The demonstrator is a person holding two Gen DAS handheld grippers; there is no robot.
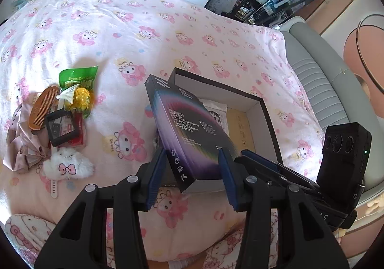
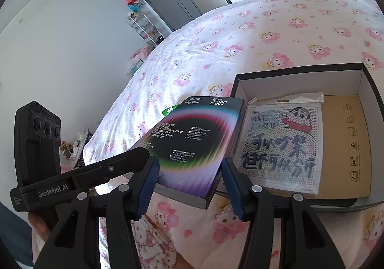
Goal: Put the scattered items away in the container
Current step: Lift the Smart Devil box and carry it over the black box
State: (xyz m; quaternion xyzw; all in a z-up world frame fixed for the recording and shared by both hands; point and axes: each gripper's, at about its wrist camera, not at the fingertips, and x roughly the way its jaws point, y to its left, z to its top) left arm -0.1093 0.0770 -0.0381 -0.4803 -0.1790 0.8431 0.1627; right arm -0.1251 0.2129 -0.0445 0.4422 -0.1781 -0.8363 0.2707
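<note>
Pink sheet [image 1: 120,29] covers the bed.

In the left view, the left gripper [image 1: 192,152] stands wide. The dark pack [image 1: 189,130] sits between its blue pads, and both pads look pressed on the pack's near end. The pack is tilted up off the bed. Its far end leans over the near wall of the open box [image 1: 266,110]. Off to the left lies a pile not put away yet: a comb [image 1: 43,106], a green bag [image 1: 79,77] and a fluffy toy [image 1: 67,166].

In the right view, the right gripper [image 2: 189,161] is wide too. Its pads look pressed on the two long sides of the same pack [image 2: 192,139], at the near end. A finger of the left gripper reaches the pack's left edge. The top of the pack lies over the rim of the box [image 2: 240,82]. Inside the box there is a bead picture [image 2: 280,146] on the brown floor.

The pack is thin card, so it is likely light and stiff. It looks shiny, so it may slip. The words on it say glass, so it could crack if dropped. Holding it by the long sides seems best. It probably wants laying down flat and softly, beside or on the picture.
</note>
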